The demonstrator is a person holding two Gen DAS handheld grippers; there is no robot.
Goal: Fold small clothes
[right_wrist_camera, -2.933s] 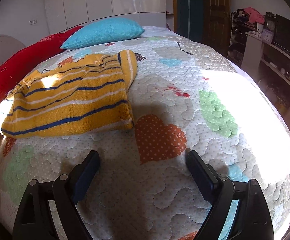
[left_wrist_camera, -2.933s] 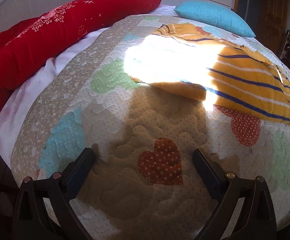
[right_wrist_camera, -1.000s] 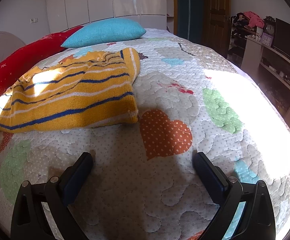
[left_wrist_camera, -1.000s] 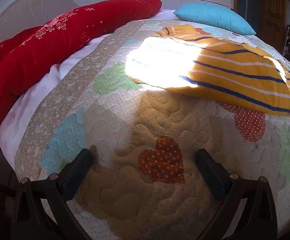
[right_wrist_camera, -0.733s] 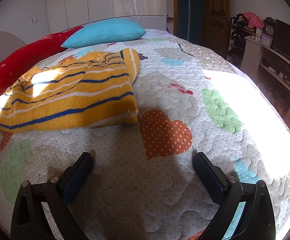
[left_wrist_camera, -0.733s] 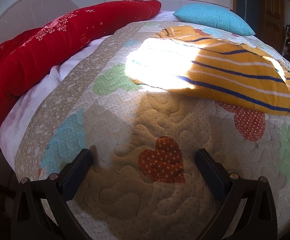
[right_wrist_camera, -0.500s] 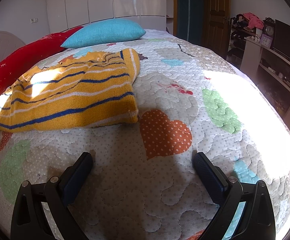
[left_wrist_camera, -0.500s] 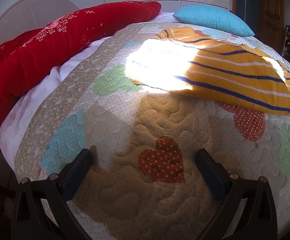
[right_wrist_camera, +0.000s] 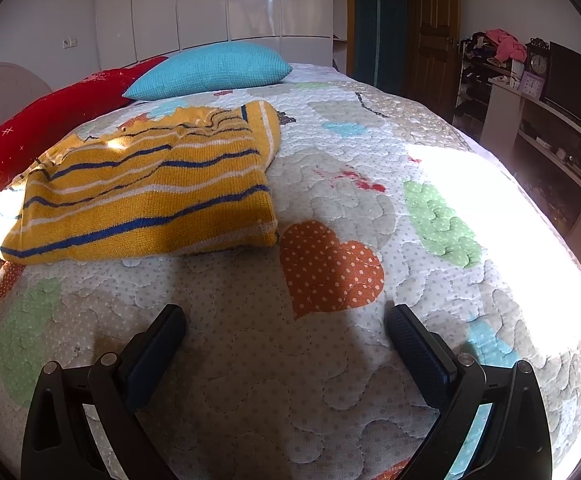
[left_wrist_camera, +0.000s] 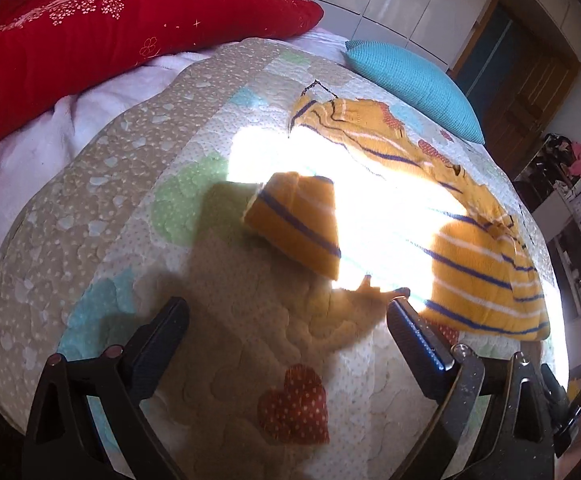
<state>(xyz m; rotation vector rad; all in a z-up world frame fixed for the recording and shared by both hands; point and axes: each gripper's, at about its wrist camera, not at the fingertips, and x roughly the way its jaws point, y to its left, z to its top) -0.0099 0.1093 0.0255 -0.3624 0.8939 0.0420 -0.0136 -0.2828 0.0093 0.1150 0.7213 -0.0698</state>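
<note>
Both the left gripper [left_wrist_camera: 286,316] and right gripper [right_wrist_camera: 284,322] are hovering wide open and empty, near the striped yellow sweater [right_wrist_camera: 146,196] lying on the quilt [right_wrist_camera: 370,208].

Both views look low across the quilt [right_wrist_camera: 330,400], sharing the sweater [left_wrist_camera: 482,256].

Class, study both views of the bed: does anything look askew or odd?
Yes. The striped sweater lies skewed on the quilt, its top edge rumpled. In the left view one sleeve sticks out sideways, unfolded. Both grippers, left and right, are open and empty.
</note>
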